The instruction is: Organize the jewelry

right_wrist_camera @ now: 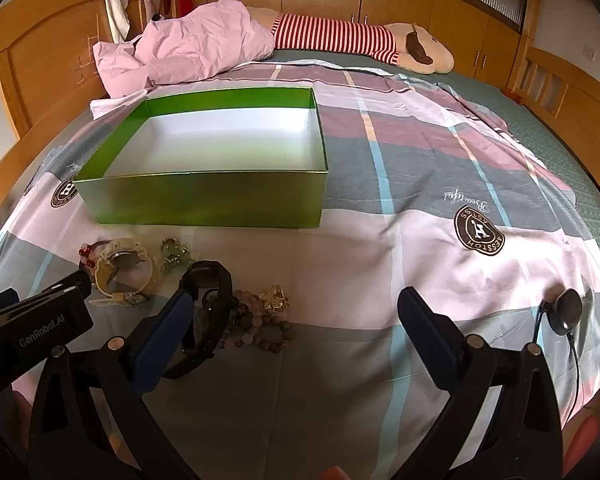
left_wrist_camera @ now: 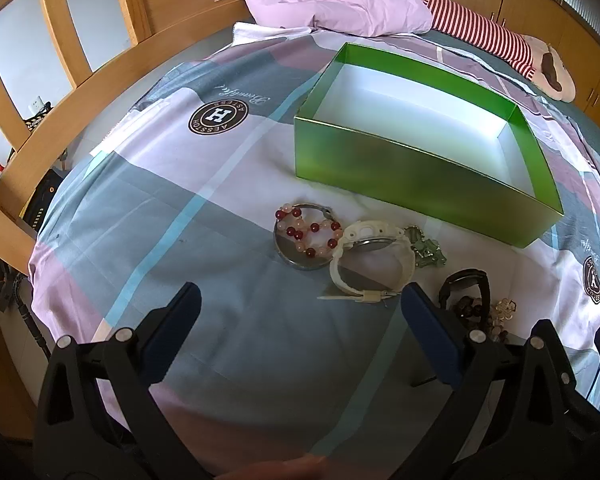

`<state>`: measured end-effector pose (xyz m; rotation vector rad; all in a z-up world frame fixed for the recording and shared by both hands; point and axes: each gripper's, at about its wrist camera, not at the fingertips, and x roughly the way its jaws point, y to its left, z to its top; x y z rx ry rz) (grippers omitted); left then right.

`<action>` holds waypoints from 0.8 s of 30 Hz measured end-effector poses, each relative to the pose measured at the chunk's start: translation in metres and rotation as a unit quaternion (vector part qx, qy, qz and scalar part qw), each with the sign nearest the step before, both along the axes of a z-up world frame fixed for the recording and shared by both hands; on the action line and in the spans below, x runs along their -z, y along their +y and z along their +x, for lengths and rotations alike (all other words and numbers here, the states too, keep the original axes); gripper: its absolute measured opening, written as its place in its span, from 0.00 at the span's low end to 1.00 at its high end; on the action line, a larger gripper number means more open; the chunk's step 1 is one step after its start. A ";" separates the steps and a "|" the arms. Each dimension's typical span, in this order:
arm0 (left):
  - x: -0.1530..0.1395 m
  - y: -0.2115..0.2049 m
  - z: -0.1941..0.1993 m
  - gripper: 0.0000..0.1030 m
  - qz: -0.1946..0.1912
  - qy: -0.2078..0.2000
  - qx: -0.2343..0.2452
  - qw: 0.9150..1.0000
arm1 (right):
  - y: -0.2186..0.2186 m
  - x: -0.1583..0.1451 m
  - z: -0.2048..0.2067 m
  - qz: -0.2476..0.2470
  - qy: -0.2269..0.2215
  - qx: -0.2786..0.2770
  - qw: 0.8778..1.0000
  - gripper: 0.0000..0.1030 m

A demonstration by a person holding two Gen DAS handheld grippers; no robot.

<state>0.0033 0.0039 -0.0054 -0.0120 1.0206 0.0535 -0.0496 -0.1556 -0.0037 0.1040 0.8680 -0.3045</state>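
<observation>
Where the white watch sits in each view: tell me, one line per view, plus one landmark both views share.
Left wrist view: the white watch lies at centre, just ahead of the open left gripper, right of the red-and-pink bead bracelet.
Right wrist view: the white watch lies at lower left, beyond the left gripper's body.
Shared landmark: the green box, lying just beyond the watch in both.

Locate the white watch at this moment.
The white watch lies on the bedspread in front of the green box, between the red and pink bead bracelet and the green brooch.
</observation>
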 end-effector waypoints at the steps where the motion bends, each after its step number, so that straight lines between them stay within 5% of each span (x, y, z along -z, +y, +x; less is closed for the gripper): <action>1: 0.000 0.000 0.000 0.96 0.000 0.000 0.000 1.000 | 0.000 0.000 0.000 0.001 0.000 0.000 1.000 0.97; 18: -0.005 0.014 0.006 0.96 0.019 -0.022 -0.037 0.999 | -0.003 -0.002 -0.001 -0.007 0.002 0.002 1.000 0.97; 22: -0.025 0.033 0.013 0.92 0.059 -0.069 -0.075 0.993 | -0.014 -0.009 0.000 -0.020 -0.004 0.006 1.000 0.97; 24: -0.027 0.041 0.020 0.83 0.038 -0.067 -0.069 0.995 | -0.015 -0.006 0.003 -0.007 0.004 -0.008 1.000 0.97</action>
